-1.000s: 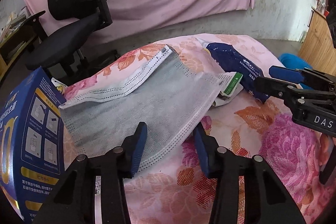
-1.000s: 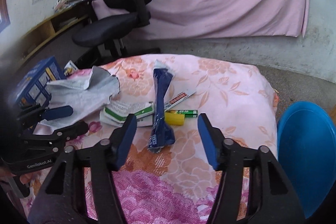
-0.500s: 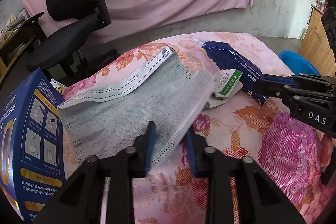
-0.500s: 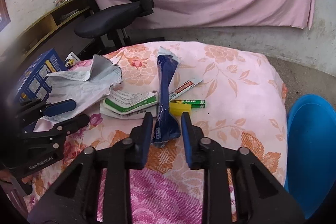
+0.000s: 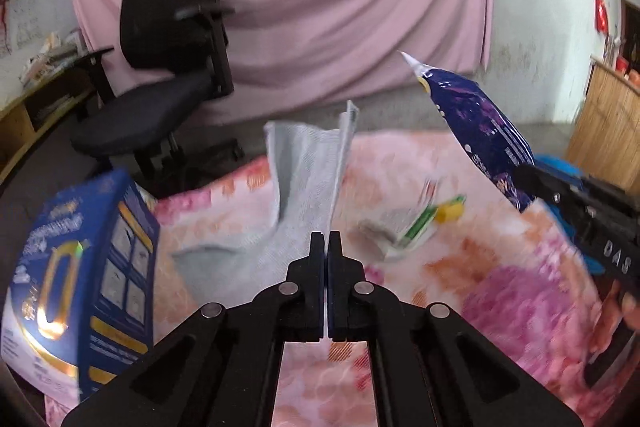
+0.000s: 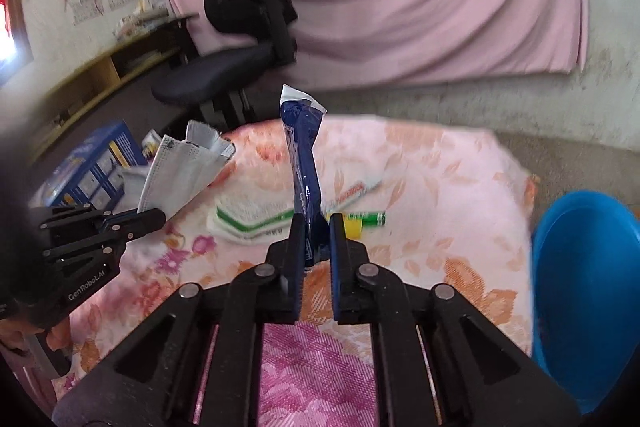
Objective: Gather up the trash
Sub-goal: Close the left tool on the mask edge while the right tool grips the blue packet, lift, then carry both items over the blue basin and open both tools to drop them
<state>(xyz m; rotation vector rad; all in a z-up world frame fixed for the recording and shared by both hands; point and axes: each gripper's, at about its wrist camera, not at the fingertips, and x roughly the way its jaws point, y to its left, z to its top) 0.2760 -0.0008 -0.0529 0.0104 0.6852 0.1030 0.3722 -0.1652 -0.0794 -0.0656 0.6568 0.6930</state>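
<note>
Basin [image 6: 584, 291] beside floral table [image 6: 440, 187]; its inside looks bare.

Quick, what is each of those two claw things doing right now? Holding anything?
Left gripper: just closed, pinching the edge of the grey face mask.
Right gripper: just closed on the dark blue wrapper, which stands up from its jaws.

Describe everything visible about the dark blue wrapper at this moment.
The dark blue wrapper is a long, glossy plastic packet with a white torn-looking top end and small white print. It stands nearly upright, its lower end pinched in the right claw, the rest raised above the floral cloth. Nothing else visibly touches it.
</note>
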